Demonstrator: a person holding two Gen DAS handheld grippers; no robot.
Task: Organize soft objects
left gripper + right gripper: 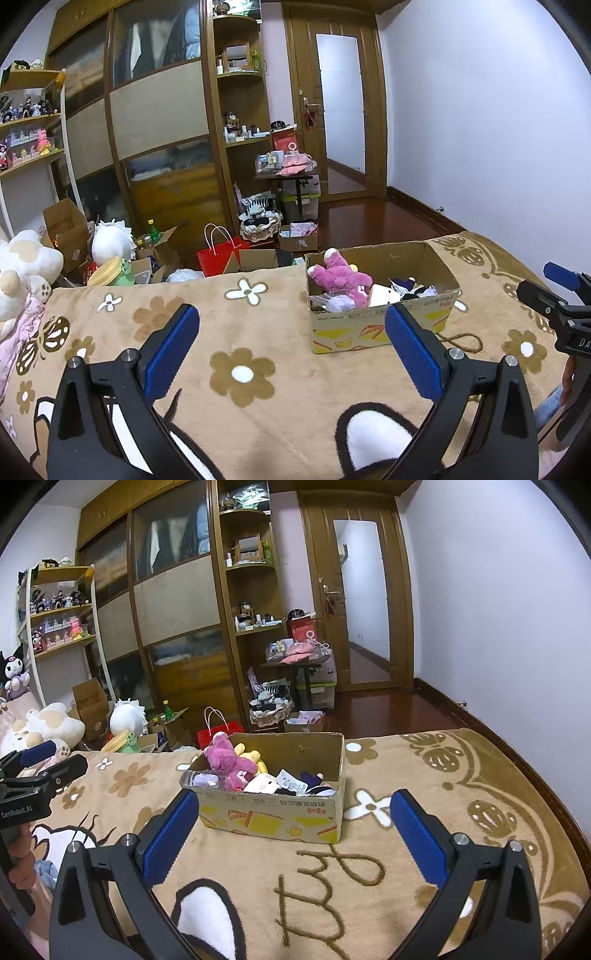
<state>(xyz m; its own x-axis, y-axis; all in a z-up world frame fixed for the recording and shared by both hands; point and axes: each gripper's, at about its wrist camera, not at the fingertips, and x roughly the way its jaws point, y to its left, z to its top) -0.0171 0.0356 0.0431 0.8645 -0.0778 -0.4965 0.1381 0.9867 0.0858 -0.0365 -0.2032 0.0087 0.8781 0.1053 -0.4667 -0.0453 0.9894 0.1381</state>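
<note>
A cardboard box [384, 332] stands on a brown flower-patterned blanket [258, 332] on the bed. It holds a pink plush bear [341, 277] and several small soft toys. In the right wrist view the box [273, 816] holds the pink bear [225, 758], a yellow plush [249, 755] and other soft items. My left gripper [291, 325] is open and empty, just left of and short of the box. My right gripper [293, 808] is open and empty in front of the box. A white and tan plush [22, 273] lies at the bed's far left.
The floor beyond the bed is cluttered: a red paper bag [218, 254], open cardboard boxes [66, 229], a white round plush [110, 240], a basket [260, 225]. A wardrobe [159, 110] and shelves stand behind. The right gripper shows at the left view's right edge [561, 295].
</note>
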